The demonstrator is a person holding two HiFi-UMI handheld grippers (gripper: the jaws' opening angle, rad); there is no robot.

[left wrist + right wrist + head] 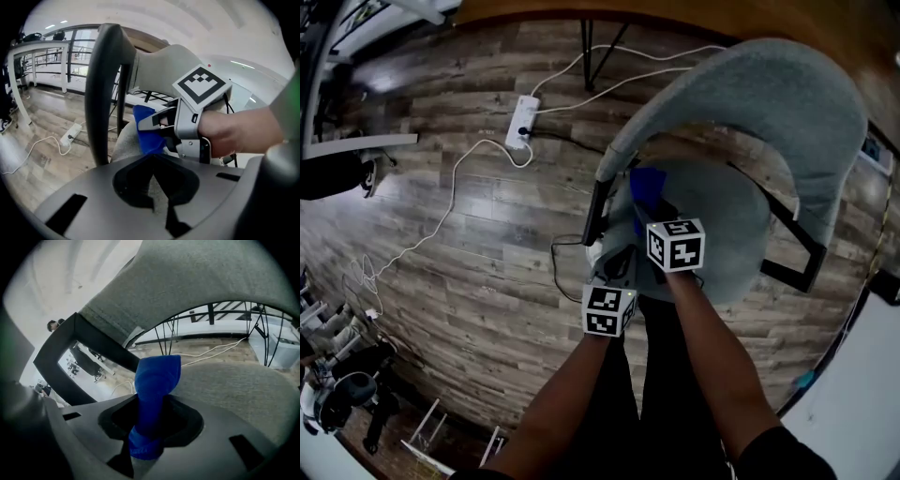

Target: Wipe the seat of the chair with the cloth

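A blue cloth (648, 187) stands bunched in the right gripper (645, 216) over a grey upholstered chair (769, 103). It sits at about 10 o'clock on the seat (727, 234), near the rim, in the view from the person's head.

The right gripper's fingers (157, 118) are closed tight on the cloth (157, 380). A thick twisted wad pokes out in front of them and a smaller tuft hangs behind. From the left gripper view the cloth's (147, 139) lower edge seems to reach the fabric of the seat, though contact cannot be confirmed.

The left gripper (614, 270) hangs just off the seat's rim at about 8 o'clock, beside the dark frame (101, 93) of the chair. Its fingers are drawn together with nothing between them.

The backrest curves round the seat from about 11 to 3 o'clock. A white power strip (522, 122) lies on the wooden floor (469, 234), well apart at 10 o'clock.

The cloth looks light, soft and limp. It should fold and drag across the seat's textured weave without sliding freely. A grip low on the wad, as here, leaves the loose end free to spread under pressure. A hold nearer one corner would likely give a wider wiping face.
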